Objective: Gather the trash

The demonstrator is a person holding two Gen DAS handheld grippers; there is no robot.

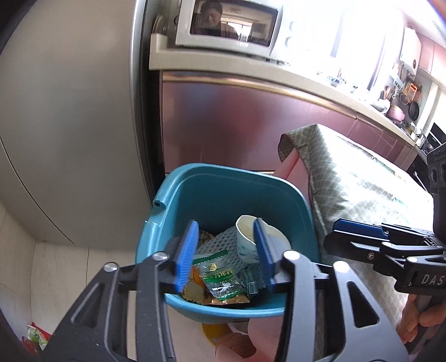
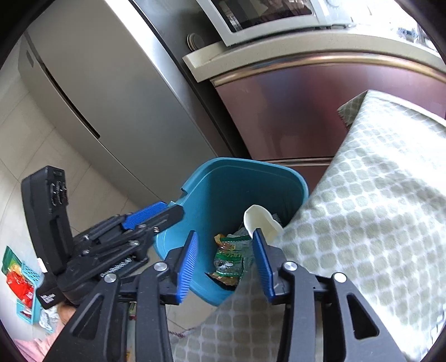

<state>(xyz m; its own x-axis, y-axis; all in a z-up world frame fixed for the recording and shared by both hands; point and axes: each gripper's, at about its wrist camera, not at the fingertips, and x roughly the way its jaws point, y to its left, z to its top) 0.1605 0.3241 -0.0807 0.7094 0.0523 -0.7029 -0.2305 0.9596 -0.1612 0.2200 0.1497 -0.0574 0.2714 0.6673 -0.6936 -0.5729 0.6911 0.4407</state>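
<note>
A teal trash bin (image 1: 195, 189) stands on the floor beside the table. Inside lie a green snack wrapper (image 1: 220, 281), white foam netting, a crumpled white paper cup (image 1: 248, 236) and other wrappers. My left gripper (image 1: 224, 254) hovers over the bin's near rim, open, with nothing between its blue pads. In the right wrist view the same bin (image 2: 223, 183) shows the wrapper (image 2: 230, 260) and cup (image 2: 257, 220). My right gripper (image 2: 225, 264) hangs above the bin's near edge, open and holding nothing. Each gripper also appears in the other's view, the left gripper (image 2: 156, 214) at the bin's left rim.
A table under a green patterned cloth (image 2: 376, 195) borders the bin on the right. A grey fridge (image 1: 69, 125) and a maroon cabinet with a microwave (image 1: 228, 25) stand behind. Red and green packets (image 2: 16, 275) and a blue basket lie on the floor at left.
</note>
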